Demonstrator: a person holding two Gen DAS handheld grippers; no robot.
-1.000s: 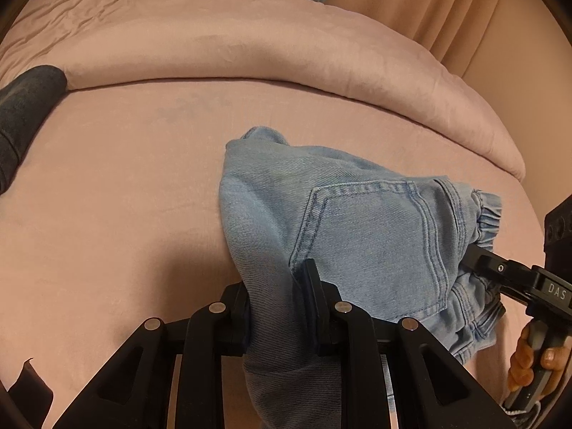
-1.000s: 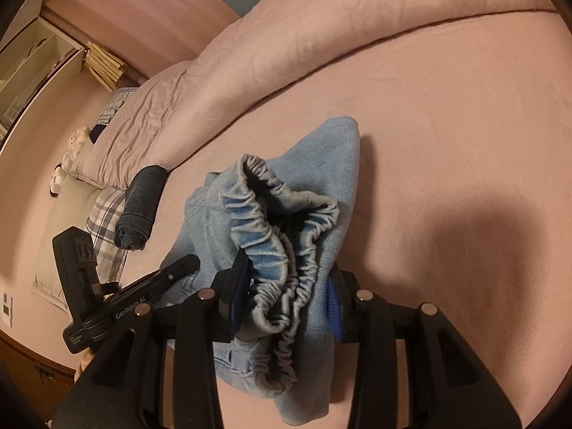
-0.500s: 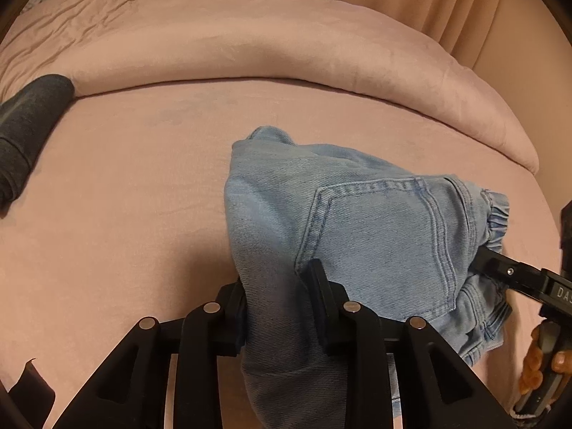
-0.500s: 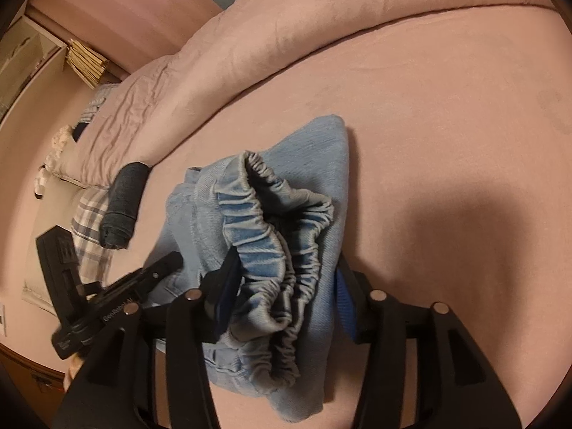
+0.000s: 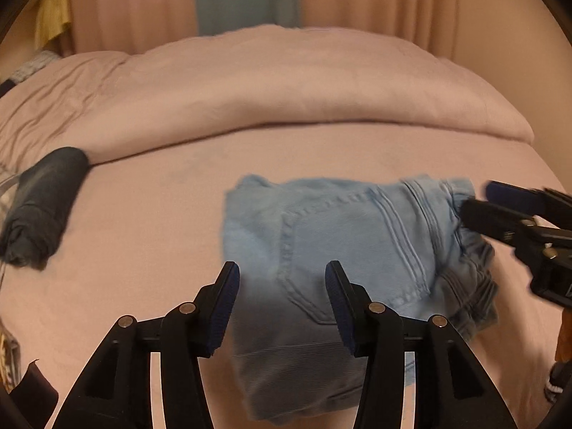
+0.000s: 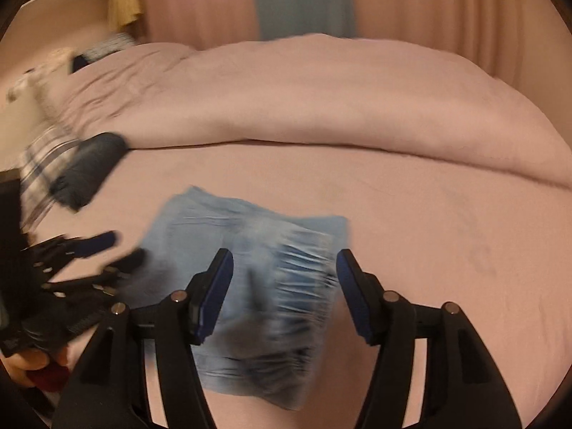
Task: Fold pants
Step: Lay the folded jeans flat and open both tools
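One pair of light-blue denim pants (image 5: 336,250) lies folded into a compact bundle on the pink bed (image 5: 143,250), toward its near edge, back pocket up and gathered elastic waistband at its right end. Left gripper (image 5: 282,279) and right gripper (image 6: 284,268): jaws opening, pads off the cloth, denim below the gaps. One dark rolled garment (image 5: 43,207) sits at the left edge.

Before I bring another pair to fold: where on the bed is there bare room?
Bare sheet lies right of the folded jeans, up to the rolled duvet. A smaller patch lies between the jeans and the dark rolled garment. It is crowded around the jeans, where both hand-held grippers hover.
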